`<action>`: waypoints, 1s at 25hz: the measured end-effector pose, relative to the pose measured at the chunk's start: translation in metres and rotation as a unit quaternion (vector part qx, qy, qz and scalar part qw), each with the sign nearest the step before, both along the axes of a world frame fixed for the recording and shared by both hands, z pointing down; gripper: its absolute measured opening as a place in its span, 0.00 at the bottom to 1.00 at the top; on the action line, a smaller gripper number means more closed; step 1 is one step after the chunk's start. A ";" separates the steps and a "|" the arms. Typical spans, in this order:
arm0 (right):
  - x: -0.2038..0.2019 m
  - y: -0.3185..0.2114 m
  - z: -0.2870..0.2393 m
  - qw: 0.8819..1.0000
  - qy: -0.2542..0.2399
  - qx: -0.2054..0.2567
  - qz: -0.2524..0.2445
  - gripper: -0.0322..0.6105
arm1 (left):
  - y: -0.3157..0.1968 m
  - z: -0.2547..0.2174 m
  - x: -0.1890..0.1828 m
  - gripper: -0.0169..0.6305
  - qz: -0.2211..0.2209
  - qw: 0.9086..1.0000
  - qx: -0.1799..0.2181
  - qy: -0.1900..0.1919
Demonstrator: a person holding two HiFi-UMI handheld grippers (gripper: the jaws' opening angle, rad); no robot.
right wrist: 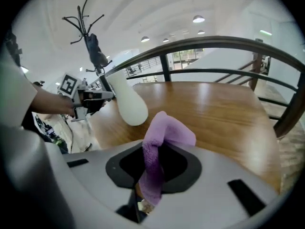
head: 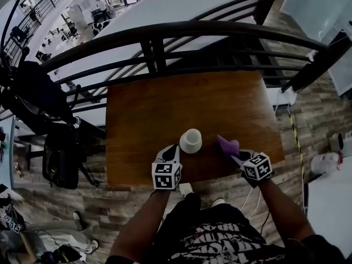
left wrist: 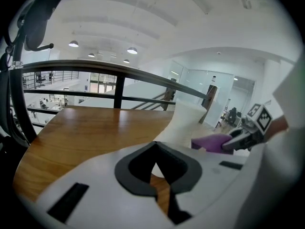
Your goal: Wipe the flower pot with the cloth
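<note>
Wiping not begun: right hand-held gripper (right wrist: 150, 187) grasps cloth (right wrist: 164, 130) near flower pot (head: 191, 140); left hand-held gripper (left wrist: 155, 178) clenched empty. Next, press cloth onto pot.

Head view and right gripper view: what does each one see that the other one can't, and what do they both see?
Only the head view: the person's black printed shirt and the right gripper's own marker cube.
Only the right gripper view: the ceiling lights, and a close look at the right gripper with its jaws pinched on the purple cloth.
Both: the white flower pot standing on the wooden table, the cloth, the dark railing, and the left gripper pointing at the pot.
</note>
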State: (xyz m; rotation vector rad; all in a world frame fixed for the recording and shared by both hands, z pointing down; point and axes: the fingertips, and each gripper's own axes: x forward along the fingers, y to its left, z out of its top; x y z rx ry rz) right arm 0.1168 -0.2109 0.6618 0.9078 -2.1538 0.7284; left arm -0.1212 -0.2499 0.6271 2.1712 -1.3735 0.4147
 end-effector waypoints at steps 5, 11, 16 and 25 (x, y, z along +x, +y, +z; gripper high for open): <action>0.029 -0.040 0.019 0.998 0.051 0.015 0.037 0.13 | 0.008 -0.003 0.003 0.03 -0.003 1.000 0.002 -0.012; 0.022 -0.039 0.073 0.993 0.113 -0.030 -0.004 0.13 | 0.018 -0.003 0.008 0.03 -0.012 1.000 0.003 -0.028; 0.017 -0.033 0.087 0.997 0.048 -0.063 0.016 0.19 | 0.037 0.000 0.016 0.03 -0.021 0.999 -0.007 -0.029; 0.026 -0.008 0.023 1.000 -0.004 0.011 -0.006 0.39 | 0.070 -0.019 0.047 0.03 -0.042 0.999 0.008 -0.023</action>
